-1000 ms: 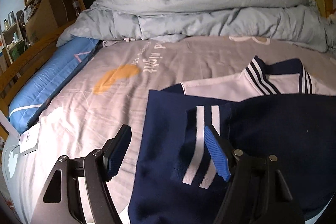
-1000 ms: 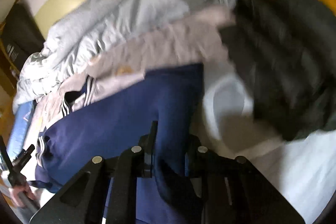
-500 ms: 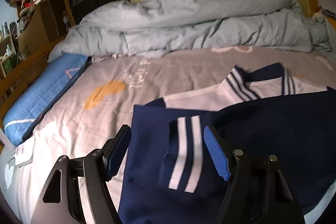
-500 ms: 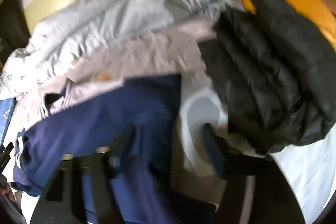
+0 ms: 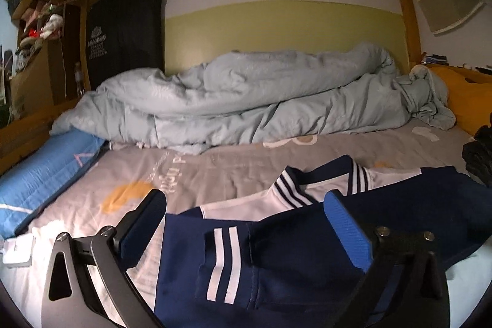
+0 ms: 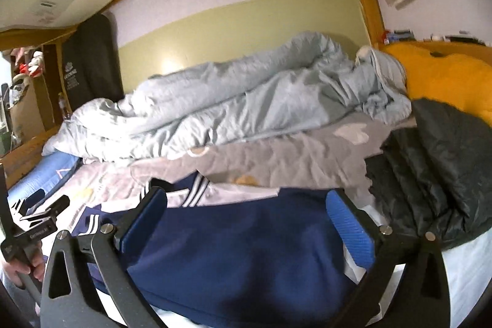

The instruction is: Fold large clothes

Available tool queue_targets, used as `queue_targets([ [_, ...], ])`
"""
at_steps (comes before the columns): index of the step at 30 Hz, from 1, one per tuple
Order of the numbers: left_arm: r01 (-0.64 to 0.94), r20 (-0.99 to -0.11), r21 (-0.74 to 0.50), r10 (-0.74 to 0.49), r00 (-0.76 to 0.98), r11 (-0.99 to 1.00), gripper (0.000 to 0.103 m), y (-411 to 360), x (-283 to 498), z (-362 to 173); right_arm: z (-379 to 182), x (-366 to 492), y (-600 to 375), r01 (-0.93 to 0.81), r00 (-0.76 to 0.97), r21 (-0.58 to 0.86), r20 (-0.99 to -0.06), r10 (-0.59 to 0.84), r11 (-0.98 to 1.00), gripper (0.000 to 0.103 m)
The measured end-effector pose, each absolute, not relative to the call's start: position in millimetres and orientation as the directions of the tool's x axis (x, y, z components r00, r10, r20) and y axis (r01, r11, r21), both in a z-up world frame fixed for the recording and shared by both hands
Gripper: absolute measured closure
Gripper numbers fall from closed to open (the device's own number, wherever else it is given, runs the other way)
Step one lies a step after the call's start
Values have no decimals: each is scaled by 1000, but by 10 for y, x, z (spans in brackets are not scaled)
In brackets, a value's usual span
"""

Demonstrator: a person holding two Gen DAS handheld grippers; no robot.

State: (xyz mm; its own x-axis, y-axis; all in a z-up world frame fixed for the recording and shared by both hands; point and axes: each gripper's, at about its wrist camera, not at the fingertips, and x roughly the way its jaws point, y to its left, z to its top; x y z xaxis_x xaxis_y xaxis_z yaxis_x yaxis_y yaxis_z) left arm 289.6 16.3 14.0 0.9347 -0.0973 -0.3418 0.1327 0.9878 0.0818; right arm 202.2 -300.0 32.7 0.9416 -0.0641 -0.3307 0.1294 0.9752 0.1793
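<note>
A navy jacket [image 5: 307,260] with a white yoke and striped collar lies folded on the grey bed sheet [image 5: 233,171]. Its striped cuff [image 5: 223,263] rests on top, toward the left. My left gripper [image 5: 246,226] hovers above the cuff, jaws opening wide, and the blue pads touch no cloth. In the right wrist view the jacket [image 6: 246,248] spreads under my right gripper [image 6: 249,223], whose jaws are also opening with nothing pinched between them. The left gripper [image 6: 40,223] shows at the left edge there, held by a hand [image 6: 27,266].
A bunched pale-blue duvet [image 5: 246,100] fills the far side of the bed. A blue pad [image 5: 46,174] lies along the left edge, with a small white device [image 5: 18,251] near it. A black puffer jacket [image 6: 436,174] and orange bedding [image 6: 446,82] sit to the right. Wooden bed frame [image 5: 406,20] overhead.
Both grippers lifted and tipped up toward the wall. The right gripper, shut on navy cloth a second ago, let go and spread wide. The left jaws also widened.
</note>
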Motion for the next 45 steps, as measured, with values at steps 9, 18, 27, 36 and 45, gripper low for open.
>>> queue_targets([
  [9, 196, -252, 75, -171, 953, 978, 0, 32, 2514, 435, 482, 1852, -2916, 135, 953, 155, -291, -85, 979, 0],
  [18, 247, -152, 110, -229, 962, 963, 0, -26, 1580, 891, 799, 1441, -2511, 99, 963, 90, -258, -72, 991, 0],
  [27, 214, -120, 122, -199, 972, 969, 0, 295, 545, 1268, 1308, 603, -2044, 79, 970, 50, -234, -65, 996, 0],
  [36, 213, -192, 14, -207, 959, 977, 0, 631, -103, 1017, 1257, -154, -1742, 56, 973, 75, -229, -37, 996, 0],
  [45, 178, -291, -43, -183, 939, 983, 0, 755, -259, 567, 692, -372, -1725, 51, 939, 123, -344, -6, 991, 0],
])
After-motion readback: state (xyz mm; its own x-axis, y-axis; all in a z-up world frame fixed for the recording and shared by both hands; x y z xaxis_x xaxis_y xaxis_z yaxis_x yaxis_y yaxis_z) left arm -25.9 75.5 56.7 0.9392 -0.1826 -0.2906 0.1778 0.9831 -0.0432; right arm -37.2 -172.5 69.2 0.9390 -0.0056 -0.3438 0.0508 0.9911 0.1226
